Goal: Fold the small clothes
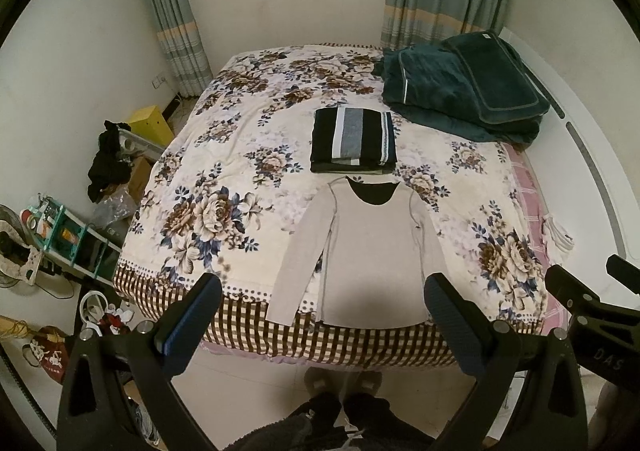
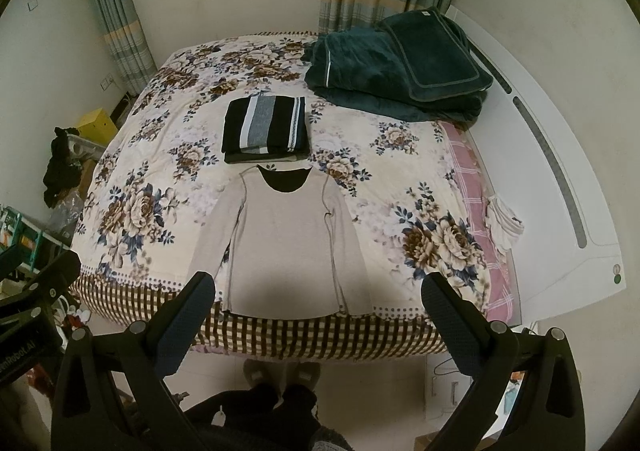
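Bedroom light from the window falls over a floral bedspread (image 1: 224, 171) that carries the work. Both tools hang above the foot of the bed, released and holding nothing: the left tool (image 1: 322, 301) and the right tool (image 2: 318, 297) each stand with jaws spread wide. Between their fingers lies the beige long-sleeved top (image 1: 360, 247), spread flat, neckline away, hem at the bed's near edge and sleeves down its sides, probably laid out so each tool can take one side for the first fold. Just beyond its collar sits a folded striped garment (image 1: 352, 139), apparently finished. A dark green quilt (image 1: 460, 91) is heaped at the far right, well apart. Nothing blocks the reach.
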A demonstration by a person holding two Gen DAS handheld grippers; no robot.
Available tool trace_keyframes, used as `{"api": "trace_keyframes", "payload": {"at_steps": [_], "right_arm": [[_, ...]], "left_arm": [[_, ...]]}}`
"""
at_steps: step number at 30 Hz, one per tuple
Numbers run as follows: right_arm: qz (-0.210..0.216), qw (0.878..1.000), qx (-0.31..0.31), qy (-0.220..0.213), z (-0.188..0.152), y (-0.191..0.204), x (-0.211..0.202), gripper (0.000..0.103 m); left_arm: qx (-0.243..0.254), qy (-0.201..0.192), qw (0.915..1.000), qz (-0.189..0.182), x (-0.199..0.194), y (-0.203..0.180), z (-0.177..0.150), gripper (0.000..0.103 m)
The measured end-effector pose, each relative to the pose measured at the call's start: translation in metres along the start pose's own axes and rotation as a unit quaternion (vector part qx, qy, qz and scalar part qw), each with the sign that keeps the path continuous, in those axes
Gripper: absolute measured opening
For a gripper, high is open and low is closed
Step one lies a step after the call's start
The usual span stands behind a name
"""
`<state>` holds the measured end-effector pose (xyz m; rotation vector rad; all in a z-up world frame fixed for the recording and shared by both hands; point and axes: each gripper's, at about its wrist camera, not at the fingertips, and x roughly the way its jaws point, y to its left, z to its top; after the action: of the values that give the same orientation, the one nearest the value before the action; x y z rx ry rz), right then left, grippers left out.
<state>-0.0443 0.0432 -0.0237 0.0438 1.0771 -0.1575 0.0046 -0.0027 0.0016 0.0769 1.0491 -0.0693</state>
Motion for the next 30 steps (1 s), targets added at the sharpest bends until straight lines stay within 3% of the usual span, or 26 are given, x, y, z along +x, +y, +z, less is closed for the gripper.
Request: {"api": "trace_keyframes", "payload": {"at_steps": [30], "right_arm": [[0.002, 1.000, 0.000, -0.003, 0.002, 0.002, -0.005, 0.103]], "left_arm": [[-0.004, -0.002, 1.0000, -0.005, -0.009, -0.016, 0.010, 0.103]]}}
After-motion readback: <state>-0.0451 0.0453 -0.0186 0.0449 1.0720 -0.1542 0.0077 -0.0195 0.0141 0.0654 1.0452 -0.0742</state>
